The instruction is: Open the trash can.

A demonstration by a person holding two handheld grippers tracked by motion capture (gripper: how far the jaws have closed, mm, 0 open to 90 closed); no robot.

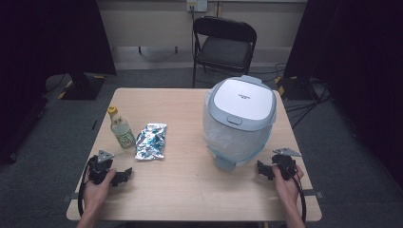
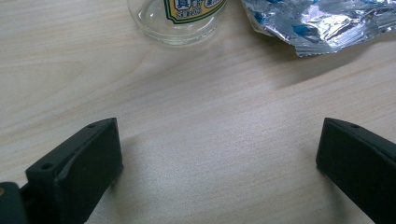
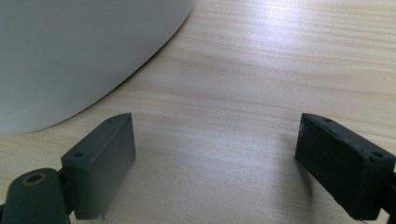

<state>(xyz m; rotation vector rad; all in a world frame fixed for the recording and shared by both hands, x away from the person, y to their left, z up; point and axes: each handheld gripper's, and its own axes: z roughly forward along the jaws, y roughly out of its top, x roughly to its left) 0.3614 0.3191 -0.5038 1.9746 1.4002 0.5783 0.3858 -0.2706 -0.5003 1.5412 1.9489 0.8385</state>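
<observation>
Glass bottle (image 1: 121,131) stands upright near the tabletop's (image 1: 190,190) left edge, long axis vertical, yellow cap up. Crumpled foil packet (image 1: 151,141) lies flat just beside it on its right, long axis running toward the far edge. Left gripper (image 1: 124,175) rests at the near-left corner, fingers (image 2: 86,165) spread wide, empty; bottle sits ahead of them, toward the far edge, so the left hand is nearer. Right gripper (image 1: 261,169) at near-right, also gaping, empty, just beside the lidded trash bin (image 1: 240,118).
</observation>
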